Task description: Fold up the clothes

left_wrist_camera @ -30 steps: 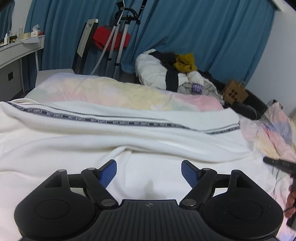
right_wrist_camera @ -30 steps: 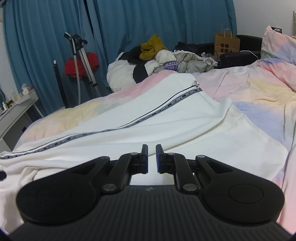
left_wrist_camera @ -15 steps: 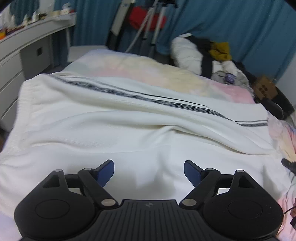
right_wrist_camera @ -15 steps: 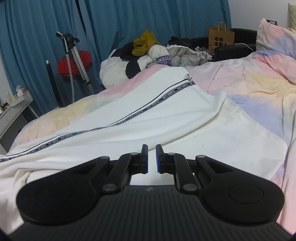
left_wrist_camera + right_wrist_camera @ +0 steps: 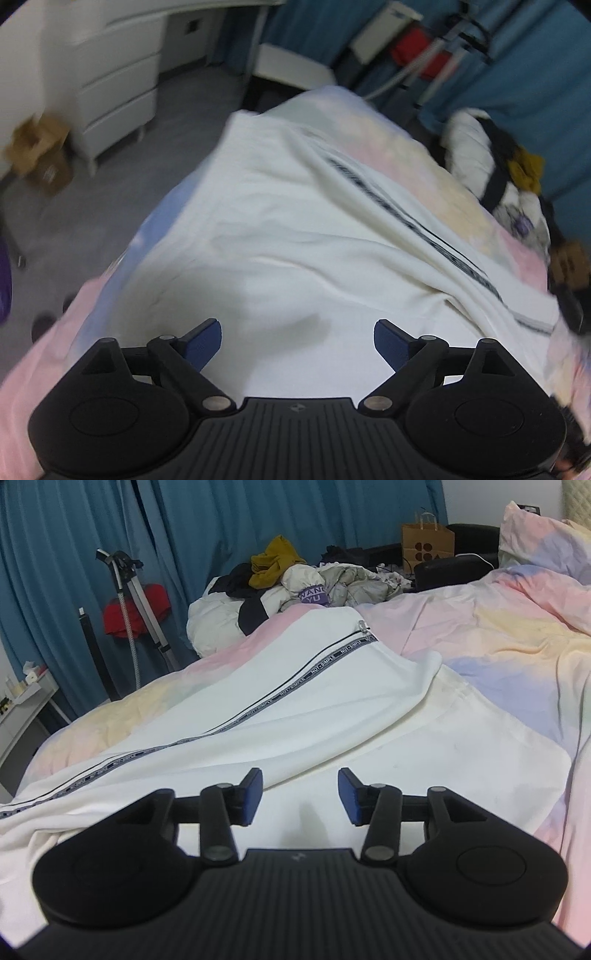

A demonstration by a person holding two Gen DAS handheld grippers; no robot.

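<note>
White garment (image 5: 332,686) under both wide tongs; drawers (image 5: 118,85) only in left view.

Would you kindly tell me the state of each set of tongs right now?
Left tongs: open, holding nothing, over the white garment.
Right tongs: open, holding nothing.

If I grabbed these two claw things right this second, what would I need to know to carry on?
Left gripper: open, empty, over the white garment.
Right gripper: open, empty, above the same garment.
The garment lies spread on the pastel bedcover, one side folded over along the lettered stripe.
Left to do: the remaining folds; neither gripper holds fabric.
</note>
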